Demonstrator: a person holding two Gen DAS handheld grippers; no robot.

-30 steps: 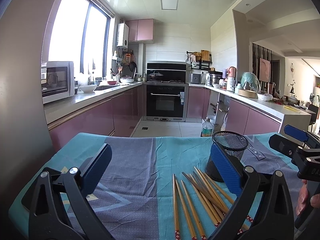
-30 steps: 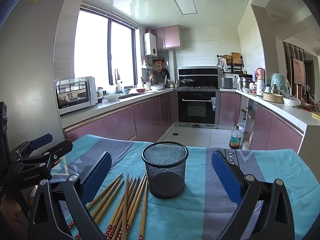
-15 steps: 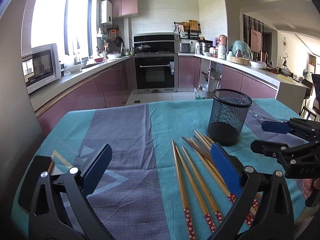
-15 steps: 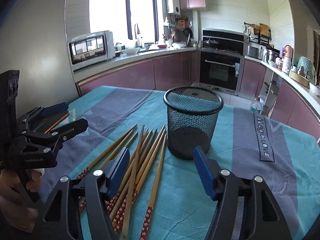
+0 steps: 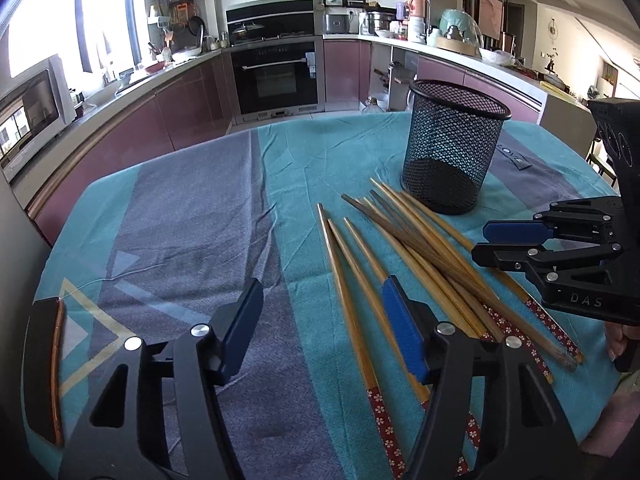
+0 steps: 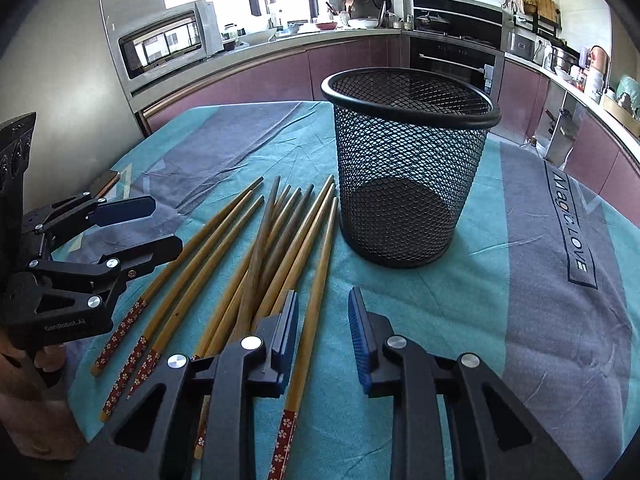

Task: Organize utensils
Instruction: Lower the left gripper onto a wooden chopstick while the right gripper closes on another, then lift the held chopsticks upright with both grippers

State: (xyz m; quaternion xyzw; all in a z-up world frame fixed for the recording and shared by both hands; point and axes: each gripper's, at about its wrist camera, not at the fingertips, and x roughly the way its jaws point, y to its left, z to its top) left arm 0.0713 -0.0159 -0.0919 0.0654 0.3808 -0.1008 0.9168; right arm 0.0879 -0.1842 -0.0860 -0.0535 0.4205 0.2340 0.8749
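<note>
Several wooden chopsticks (image 5: 404, 256) with red flowered ends lie fanned on the teal cloth, also in the right wrist view (image 6: 256, 264). An empty black mesh cup (image 5: 452, 148) stands upright just beyond their tips; it also shows in the right wrist view (image 6: 408, 164). My left gripper (image 5: 320, 320) is open and empty, low over the chopsticks' left side. My right gripper (image 6: 322, 328) is open with a narrow gap, empty, low over the rightmost chopstick. Each gripper shows in the other's view, the right one (image 5: 500, 240) and the left one (image 6: 148, 224).
The table has a teal and grey cloth (image 5: 192, 216) with a printed label (image 6: 572, 224). A dark phone with a copper edge (image 5: 46, 368) lies at the table's left edge. Kitchen counters, an oven (image 5: 276, 76) and a microwave (image 6: 168, 40) stand beyond the table.
Both grippers have tilted down and moved lower and closer to the chopsticks. The right gripper's jaws have narrowed. The left gripper's jaws have also come somewhat closer.
</note>
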